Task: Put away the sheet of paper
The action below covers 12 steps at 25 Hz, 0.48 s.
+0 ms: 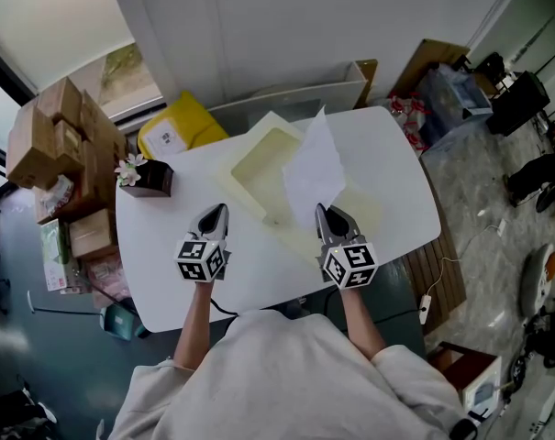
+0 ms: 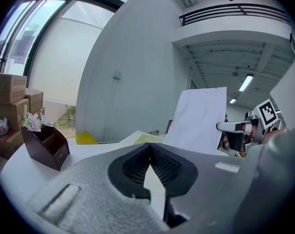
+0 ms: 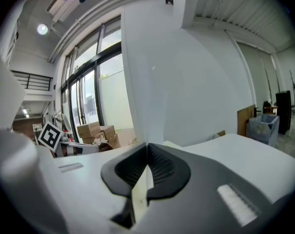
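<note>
While the right tongs (image 1: 323,211) pinch the thin white sheet of paper (image 1: 314,165), upright just ahead of them over a shallow pale-yellow rectangular tray (image 1: 259,154), and the left tongs (image 1: 222,211) beside them are pressed together empty, only the lifting seems done; stowing it remains.

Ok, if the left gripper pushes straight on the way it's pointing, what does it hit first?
Probably the cream tray, near its left corner; the left gripper tilts slightly down, so it may touch bare table first. Depth is unclear.
</note>
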Motion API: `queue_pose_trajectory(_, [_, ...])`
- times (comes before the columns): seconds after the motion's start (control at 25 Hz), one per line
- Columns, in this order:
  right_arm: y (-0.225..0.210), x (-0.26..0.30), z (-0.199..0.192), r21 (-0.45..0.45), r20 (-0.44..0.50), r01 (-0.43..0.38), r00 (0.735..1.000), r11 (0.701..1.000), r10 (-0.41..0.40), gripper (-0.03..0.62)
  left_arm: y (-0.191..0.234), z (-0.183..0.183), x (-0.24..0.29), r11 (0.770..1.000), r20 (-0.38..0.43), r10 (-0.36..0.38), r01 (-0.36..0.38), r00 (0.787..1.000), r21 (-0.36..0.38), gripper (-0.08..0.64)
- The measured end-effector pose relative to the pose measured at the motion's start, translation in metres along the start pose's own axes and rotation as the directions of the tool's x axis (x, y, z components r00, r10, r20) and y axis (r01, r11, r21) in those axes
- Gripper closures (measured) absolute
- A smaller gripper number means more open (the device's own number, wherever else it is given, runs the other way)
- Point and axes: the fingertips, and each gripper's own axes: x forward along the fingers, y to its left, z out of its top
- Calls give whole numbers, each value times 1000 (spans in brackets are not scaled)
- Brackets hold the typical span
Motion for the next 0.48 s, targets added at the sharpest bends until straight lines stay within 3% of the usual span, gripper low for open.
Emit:
queue_pose_trajectory(0.28, [-16, 0, -8, 275, 13, -32, 999, 961, 30, 591, -2, -3, 1, 1000, -7, 2, -2, 1000, 7, 557])
queue_pose_trajectory(0.48, [-27, 2, -32, 450, -26, -18, 999, 893, 33, 591, -2, -4, 2, 1000, -15, 1, -1, 1000, 16, 557])
